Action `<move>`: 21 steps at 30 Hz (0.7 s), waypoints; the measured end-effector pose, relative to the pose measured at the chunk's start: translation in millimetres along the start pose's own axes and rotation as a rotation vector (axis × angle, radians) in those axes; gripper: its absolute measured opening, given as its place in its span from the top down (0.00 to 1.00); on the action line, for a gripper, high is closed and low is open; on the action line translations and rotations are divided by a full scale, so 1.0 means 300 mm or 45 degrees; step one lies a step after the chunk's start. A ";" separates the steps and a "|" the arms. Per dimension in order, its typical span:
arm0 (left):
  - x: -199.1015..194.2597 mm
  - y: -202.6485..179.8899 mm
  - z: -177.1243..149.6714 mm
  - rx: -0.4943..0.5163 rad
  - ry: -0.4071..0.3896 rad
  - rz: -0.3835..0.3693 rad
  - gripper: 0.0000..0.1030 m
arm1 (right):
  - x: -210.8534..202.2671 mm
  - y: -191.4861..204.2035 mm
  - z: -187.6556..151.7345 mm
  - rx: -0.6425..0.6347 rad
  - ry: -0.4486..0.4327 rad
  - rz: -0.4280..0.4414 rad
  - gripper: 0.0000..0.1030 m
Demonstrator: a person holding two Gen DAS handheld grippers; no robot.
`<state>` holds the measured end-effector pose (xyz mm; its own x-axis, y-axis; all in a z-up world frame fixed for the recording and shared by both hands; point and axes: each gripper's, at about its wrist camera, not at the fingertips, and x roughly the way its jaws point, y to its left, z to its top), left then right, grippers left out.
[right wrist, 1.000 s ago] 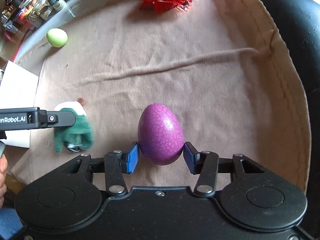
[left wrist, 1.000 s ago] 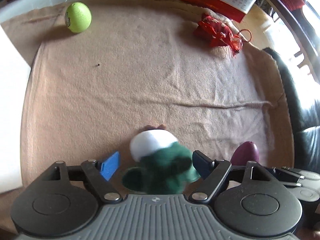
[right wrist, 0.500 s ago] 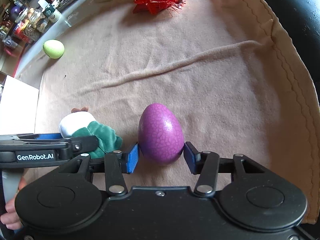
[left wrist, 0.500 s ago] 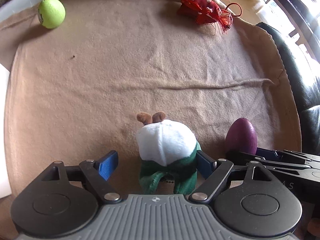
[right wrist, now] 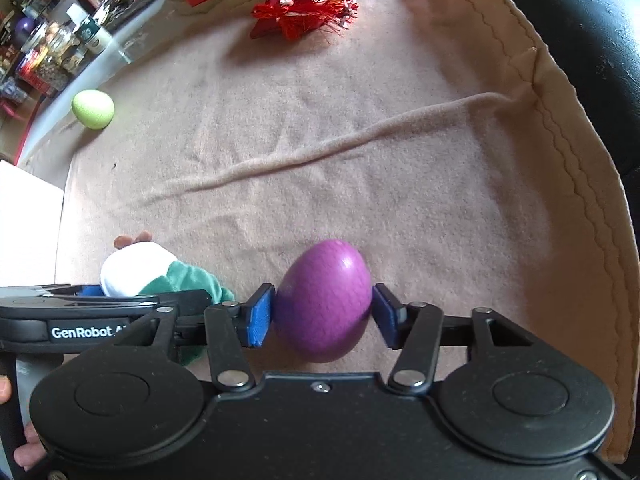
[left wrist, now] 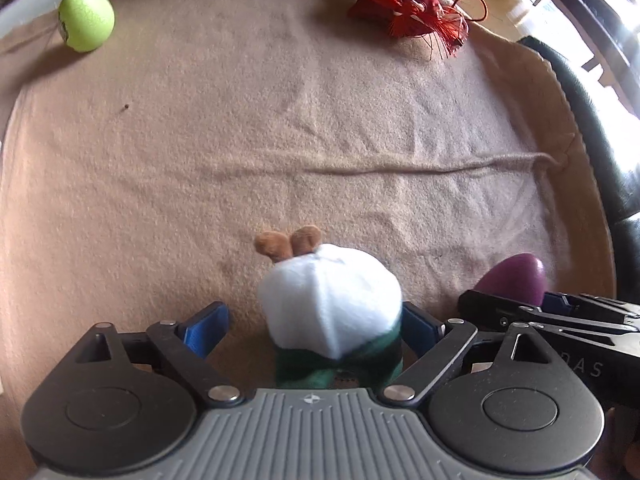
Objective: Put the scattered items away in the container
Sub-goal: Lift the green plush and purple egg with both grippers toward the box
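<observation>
Plush toy and purple egg sit on the beige blanket, each between one of our claws.

Beyond them we see a green egg at the blanket's far left, a red tasselled pouch at the far edge, a long crease between, and a black chair at the right. Our left claw is spread, its jaws having just opened; the toy stands between them, clear of the left pad. A second ago it was a green blur there. Our right claw pinches the purple egg, as before.
</observation>
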<state>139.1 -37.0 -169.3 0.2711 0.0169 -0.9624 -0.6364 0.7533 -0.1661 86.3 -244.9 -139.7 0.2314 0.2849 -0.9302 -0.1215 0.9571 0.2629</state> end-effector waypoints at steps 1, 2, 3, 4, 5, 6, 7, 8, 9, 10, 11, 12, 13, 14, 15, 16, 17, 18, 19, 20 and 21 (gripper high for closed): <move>0.003 -0.010 -0.002 0.021 -0.001 0.016 0.11 | -0.001 -0.003 -0.003 0.006 0.000 0.004 0.50; 0.005 -0.020 -0.007 0.044 -0.005 0.034 0.12 | -0.002 -0.006 -0.007 0.010 0.001 0.008 0.50; 0.005 -0.031 -0.012 0.066 -0.016 0.054 0.15 | -0.004 -0.008 -0.011 0.015 -0.002 0.012 0.51; 0.003 -0.042 -0.016 0.089 -0.028 0.074 0.17 | -0.005 -0.012 -0.014 0.024 -0.005 0.018 0.51; 0.000 -0.051 -0.019 0.110 -0.037 0.082 0.24 | -0.006 -0.017 -0.017 0.038 -0.006 0.026 0.51; -0.006 -0.058 -0.020 0.127 -0.043 0.080 0.36 | -0.007 -0.024 -0.018 0.055 -0.005 0.037 0.51; -0.013 -0.063 -0.018 0.129 -0.042 0.069 0.41 | -0.006 -0.033 -0.019 0.075 -0.003 0.050 0.51; -0.017 -0.065 -0.016 0.120 -0.035 0.060 0.43 | -0.006 -0.042 -0.020 0.095 -0.002 0.063 0.51; -0.018 -0.064 -0.016 0.110 -0.029 0.060 0.44 | -0.006 -0.049 -0.021 0.110 0.000 0.075 0.51; -0.018 -0.063 -0.018 0.105 -0.030 0.063 0.44 | -0.004 -0.054 -0.021 0.119 0.006 0.087 0.51; -0.019 -0.063 -0.021 0.108 -0.031 0.066 0.45 | 0.002 -0.056 -0.022 0.123 0.025 0.100 0.51; -0.020 -0.066 -0.022 0.115 -0.027 0.071 0.47 | 0.006 -0.054 -0.026 0.122 0.033 0.103 0.51; -0.023 -0.070 -0.023 0.116 -0.021 0.079 0.47 | 0.007 -0.048 -0.028 0.109 0.029 0.091 0.51; -0.027 -0.071 -0.024 0.110 -0.015 0.084 0.48 | 0.008 -0.038 -0.032 0.090 0.025 0.075 0.51; -0.032 -0.071 -0.025 0.107 -0.011 0.089 0.48 | 0.009 -0.027 -0.035 0.073 0.019 0.058 0.51; -0.039 -0.072 -0.028 0.110 -0.014 0.097 0.48 | 0.009 -0.018 -0.037 0.066 0.012 0.045 0.50; -0.046 -0.074 -0.031 0.120 -0.016 0.109 0.48 | 0.009 -0.013 -0.039 0.065 0.005 0.037 0.49; -0.053 -0.078 -0.033 0.137 -0.013 0.121 0.48 | 0.010 -0.007 -0.040 0.059 0.000 0.029 0.49; -0.061 -0.082 -0.036 0.154 -0.011 0.134 0.48 | 0.010 -0.002 -0.043 0.052 -0.007 0.018 0.49; -0.072 -0.085 -0.040 0.169 -0.011 0.149 0.48 | 0.010 0.004 -0.046 0.042 -0.011 0.005 0.51; -0.085 -0.088 -0.045 0.185 -0.009 0.164 0.48 | 0.010 0.010 -0.048 0.027 -0.010 -0.008 0.51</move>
<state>139.2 -66.0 -143.2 0.1992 0.1236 -0.9721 -0.5552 0.8317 -0.0081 72.8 -241.9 -145.2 0.2400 0.2788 -0.9299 -0.0997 0.9599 0.2621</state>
